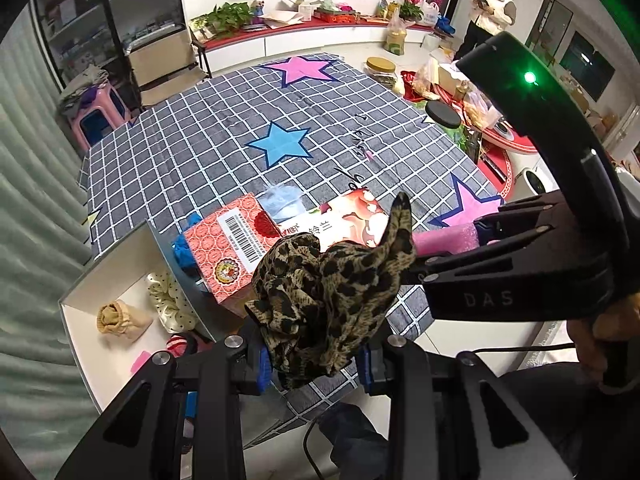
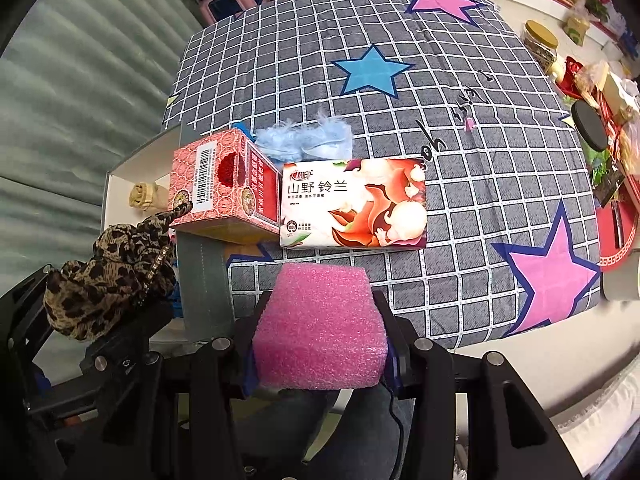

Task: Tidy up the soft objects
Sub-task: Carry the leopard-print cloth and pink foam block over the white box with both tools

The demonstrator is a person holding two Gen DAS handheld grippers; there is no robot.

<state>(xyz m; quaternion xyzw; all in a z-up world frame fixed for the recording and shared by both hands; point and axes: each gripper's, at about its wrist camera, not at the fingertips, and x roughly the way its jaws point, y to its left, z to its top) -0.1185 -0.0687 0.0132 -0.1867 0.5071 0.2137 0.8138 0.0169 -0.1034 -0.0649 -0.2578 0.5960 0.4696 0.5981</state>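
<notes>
My left gripper (image 1: 316, 360) is shut on a leopard-print cloth (image 1: 332, 300), held above the table's front edge next to the white box (image 1: 92, 344); the cloth also shows in the right wrist view (image 2: 108, 280). My right gripper (image 2: 320, 344) is shut on a pink foam block (image 2: 322, 324), held over the front edge of the checked tablecloth (image 2: 480, 184); the foam also shows in the left wrist view (image 1: 444, 238). A tissue pack (image 2: 354, 202), a red carton (image 2: 224, 180) and a light blue fluffy piece (image 2: 304, 140) lie on the cloth.
The white box holds a beige pouch (image 1: 120, 318), a cream dotted scrunchie (image 1: 170, 300) and a red-and-white item (image 1: 178, 344). A blue soft item (image 1: 186, 246) lies behind the carton. Jars (image 1: 442, 118) and clutter sit on the right. A person (image 1: 490, 16) stands far back.
</notes>
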